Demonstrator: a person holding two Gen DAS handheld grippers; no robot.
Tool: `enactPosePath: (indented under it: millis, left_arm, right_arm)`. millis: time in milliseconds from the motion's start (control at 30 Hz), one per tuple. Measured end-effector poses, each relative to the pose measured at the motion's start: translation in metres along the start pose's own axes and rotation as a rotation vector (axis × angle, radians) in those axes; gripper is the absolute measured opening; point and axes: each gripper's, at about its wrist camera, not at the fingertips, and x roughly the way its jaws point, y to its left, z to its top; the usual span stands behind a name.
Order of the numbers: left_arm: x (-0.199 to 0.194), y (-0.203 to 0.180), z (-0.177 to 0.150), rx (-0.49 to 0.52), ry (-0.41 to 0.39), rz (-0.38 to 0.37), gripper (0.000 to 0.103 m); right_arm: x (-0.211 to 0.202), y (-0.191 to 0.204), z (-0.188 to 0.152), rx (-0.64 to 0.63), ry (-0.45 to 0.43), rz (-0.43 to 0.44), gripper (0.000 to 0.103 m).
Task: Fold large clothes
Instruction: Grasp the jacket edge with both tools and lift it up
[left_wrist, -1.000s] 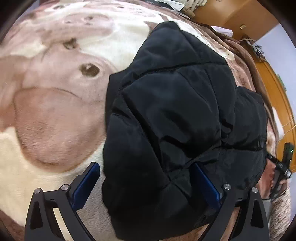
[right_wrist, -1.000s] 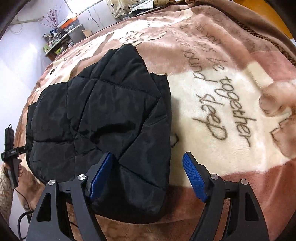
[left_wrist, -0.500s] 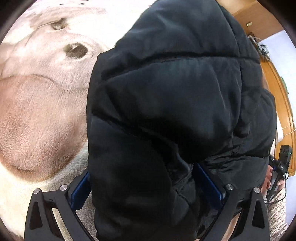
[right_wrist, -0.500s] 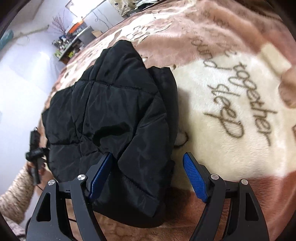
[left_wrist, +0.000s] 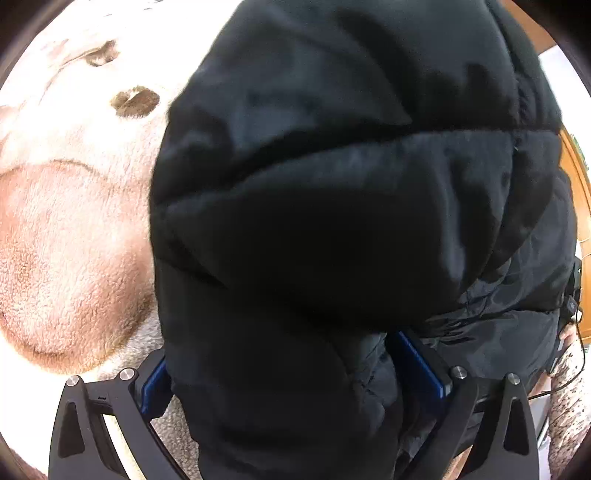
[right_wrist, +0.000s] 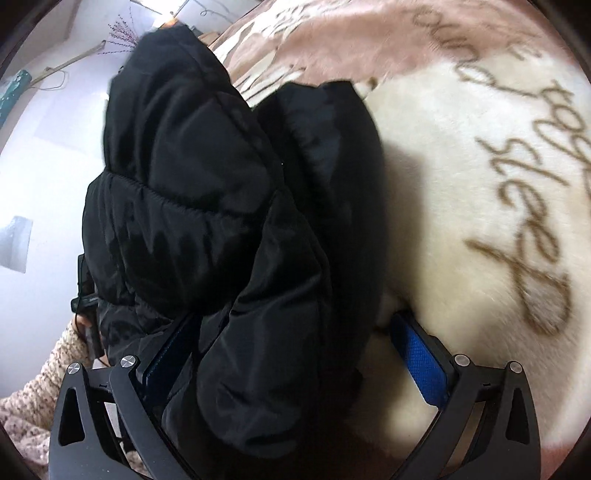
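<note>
The black puffer jacket (left_wrist: 332, 240) lies folded on the plush blanket (left_wrist: 66, 251). The left gripper (left_wrist: 295, 373) stands wide, jacket bulk between its pads. The right gripper (right_wrist: 291, 354) is opening wide, the jacket's right edge between its jaws.

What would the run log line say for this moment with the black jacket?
stage: mid-fold | black quilted puffer jacket on plush blanket | left gripper: straddles jacket edge | right gripper: opening, jacket between

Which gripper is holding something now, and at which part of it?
Neither visibly grips. The folded black jacket bulges between both open pairs of jaws at its near edge; the right gripper is opening, and the left gripper shows no clamp.
</note>
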Motion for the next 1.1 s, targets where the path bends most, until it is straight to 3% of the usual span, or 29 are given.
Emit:
enactPosePath:
  millis: [200, 267, 367, 500, 567, 733, 833, 967, 1100]
  left_arm:
    - [0.005, -0.009, 0.004, -0.008, 0.002, 0.006, 0.103]
    - [0.008, -0.012, 0.004, -0.006, 0.004, 0.02, 0.103]
    - [0.011, -0.025, 0.006, -0.006, 0.01, 0.043, 0.103]
    - [0.015, -0.037, 0.008, -0.01, 0.022, 0.064, 0.103]
    - [0.018, -0.043, 0.003, -0.004, 0.015, 0.08, 0.098]
    - [0.015, -0.07, 0.001, 0.048, -0.003, 0.114, 0.076]
    - [0.018, -0.079, 0.004, 0.039, 0.002, 0.116, 0.076]
    - [0.023, -0.072, 0.007, -0.021, 0.023, 0.067, 0.084]
    - [0.025, -0.083, 0.01, -0.034, 0.032, 0.086, 0.084]
  right_arm:
    - [0.013, 0.02, 0.004, -0.049, 0.039, -0.068, 0.1]
    - [0.015, 0.03, 0.002, -0.065, 0.032, -0.088, 0.08]
    - [0.015, 0.053, -0.001, -0.141, 0.009, -0.173, 0.069]
    - [0.019, 0.073, -0.003, -0.195, 0.003, -0.272, 0.065]
    - [0.021, 0.081, -0.005, -0.21, -0.008, -0.306, 0.061]
    - [0.027, 0.102, -0.014, -0.26, -0.036, -0.396, 0.056]
    - [0.032, 0.106, -0.018, -0.253, -0.038, -0.395, 0.056]
    - [0.031, 0.102, -0.021, -0.242, -0.041, -0.398, 0.056]
    - [0.027, 0.097, -0.015, -0.231, -0.043, -0.415, 0.056]
